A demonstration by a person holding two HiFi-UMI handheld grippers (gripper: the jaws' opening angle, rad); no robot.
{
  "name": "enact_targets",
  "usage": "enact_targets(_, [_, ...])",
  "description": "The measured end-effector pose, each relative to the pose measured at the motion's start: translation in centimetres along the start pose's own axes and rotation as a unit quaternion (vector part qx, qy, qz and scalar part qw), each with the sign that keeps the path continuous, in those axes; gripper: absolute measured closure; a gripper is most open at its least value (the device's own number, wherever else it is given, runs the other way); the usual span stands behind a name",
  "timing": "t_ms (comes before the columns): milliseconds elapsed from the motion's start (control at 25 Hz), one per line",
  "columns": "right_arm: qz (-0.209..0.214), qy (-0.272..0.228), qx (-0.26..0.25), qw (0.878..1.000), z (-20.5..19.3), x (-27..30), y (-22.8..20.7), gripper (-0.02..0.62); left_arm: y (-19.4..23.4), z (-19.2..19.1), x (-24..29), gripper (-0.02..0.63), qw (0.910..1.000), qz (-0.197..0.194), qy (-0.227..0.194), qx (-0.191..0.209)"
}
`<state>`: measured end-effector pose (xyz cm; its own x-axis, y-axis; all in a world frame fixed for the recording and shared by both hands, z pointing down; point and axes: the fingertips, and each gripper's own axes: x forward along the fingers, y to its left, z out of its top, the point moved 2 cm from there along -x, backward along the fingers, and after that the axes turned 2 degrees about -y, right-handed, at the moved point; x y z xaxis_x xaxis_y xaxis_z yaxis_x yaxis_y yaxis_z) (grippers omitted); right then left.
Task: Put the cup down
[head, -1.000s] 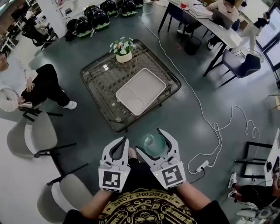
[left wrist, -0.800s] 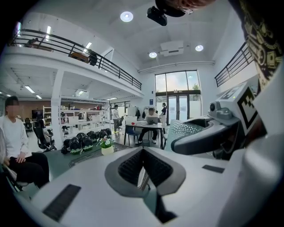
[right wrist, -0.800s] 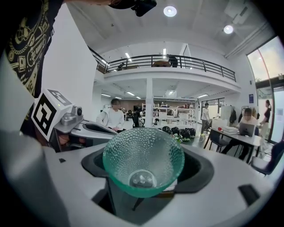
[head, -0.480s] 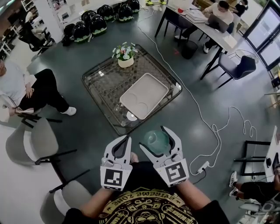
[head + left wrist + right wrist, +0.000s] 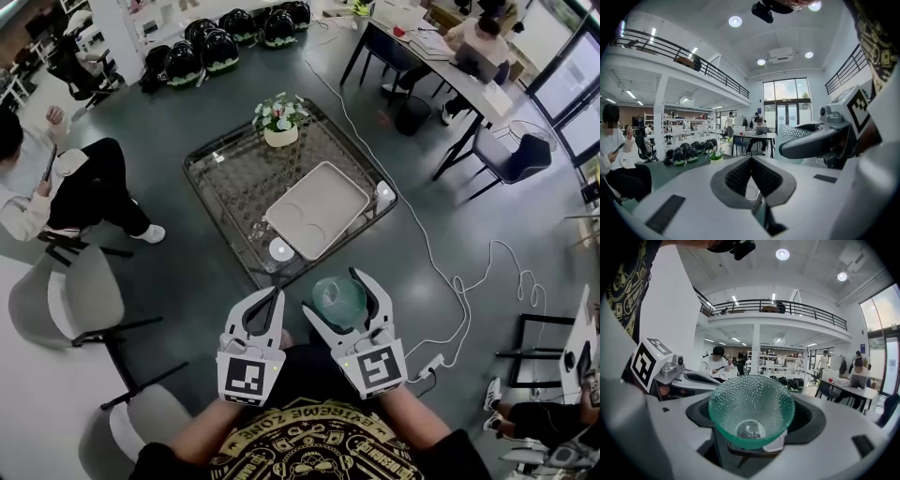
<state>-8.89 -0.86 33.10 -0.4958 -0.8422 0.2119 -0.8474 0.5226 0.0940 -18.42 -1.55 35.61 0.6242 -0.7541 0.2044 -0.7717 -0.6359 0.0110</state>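
The left gripper (image 5: 751, 164) fills the foreground, its ribbed jaws meeting at the tips with nothing between them — only floor shows through the gap below. At right sits the right gripper (image 5: 783, 140), marker cube uppermost, with a dimpled cup (image 5: 796, 132) behind its dark near jaw. Beyond are flowers (image 5: 715, 153), black helmets (image 5: 686, 154) on the floor, a seated person (image 5: 616, 161) at left, and a desk (image 5: 752, 137) with people — tall windows (image 5: 787, 101) behind.

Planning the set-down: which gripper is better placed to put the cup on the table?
Right: the right gripper holds the green cup; the left gripper is shut and empty.
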Motion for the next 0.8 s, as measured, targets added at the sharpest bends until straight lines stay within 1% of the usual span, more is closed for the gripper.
enact_targets(120, [0.004, -0.003, 0.003, 1.000, -0.2, 0.5, -0.4, 0.201, 0.2, 0.2, 0.5, 0.611, 1.0000, 0.005, -0.005, 0.004])
enact_targets(360, [0.021, -0.002, 0.006, 1.000, -0.7, 1.9, -2.1, 0.201, 0.9, 0.2, 2.2, 0.611, 0.9997, 0.023, 0.007, 0.002])
enact_targets(800, [0.054, 0.011, 0.002, 0.998, -2.0, 5.7, -7.9, 0.201, 1.9, 0.5, 8.7, 0.611, 0.9982, 0.054, 0.025, -0.008])
